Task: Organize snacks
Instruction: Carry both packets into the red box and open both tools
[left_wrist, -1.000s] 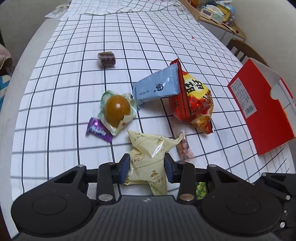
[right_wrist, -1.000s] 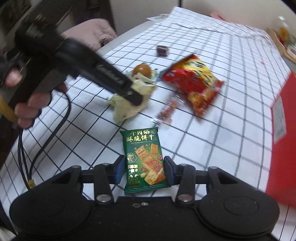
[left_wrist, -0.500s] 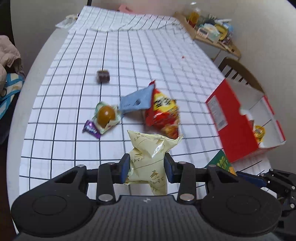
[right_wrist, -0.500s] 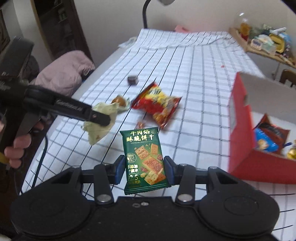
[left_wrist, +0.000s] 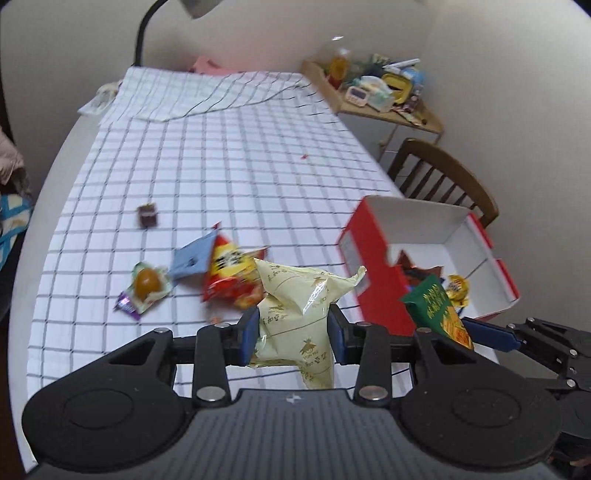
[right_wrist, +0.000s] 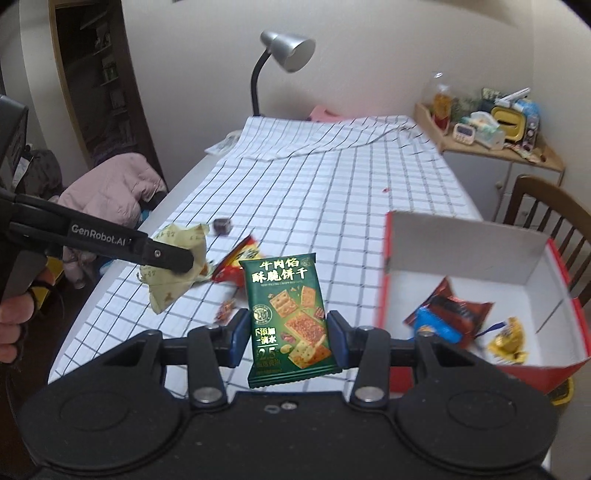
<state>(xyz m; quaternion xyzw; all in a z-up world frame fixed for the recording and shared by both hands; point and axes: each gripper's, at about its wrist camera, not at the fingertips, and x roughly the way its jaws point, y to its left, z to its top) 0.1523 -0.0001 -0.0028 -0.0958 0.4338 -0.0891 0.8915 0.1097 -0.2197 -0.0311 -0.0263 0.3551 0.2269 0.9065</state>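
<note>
I have both packets up off the tabletop (left_wrist: 229, 177) now: a second ago they sat low over the checked cloth, and both views have since risen and swung toward the red cardboard box with the white inside (left_wrist: 373, 254). My left gripper (left_wrist: 291, 334) is clamped on the crinkled pale-yellow foil snack bag (left_wrist: 295, 306), and my right gripper (right_wrist: 283, 338) is clamped on the flat dark-green cracker packet (right_wrist: 286, 314), blue pads pressing both its edges. To my eye that puts me in the carry stage, with the drop into the box next. The box already holds a brown-and-blue packet (right_wrist: 447, 314) and a small gold-wrapped sweet (right_wrist: 508, 339). Left on the cloth are a red-and-yellow chip bag (left_wrist: 231, 280), a pale-blue sachet (left_wrist: 192, 258), a clear-wrapped brown egg (left_wrist: 147, 282), a small purple wrapper (left_wrist: 127, 306) and a dark little cube (left_wrist: 148, 216). Motion blur smears the chip bag's print, the yellow bag covers part of it, and the box's near wall hides part of its floor from the left view.
</note>
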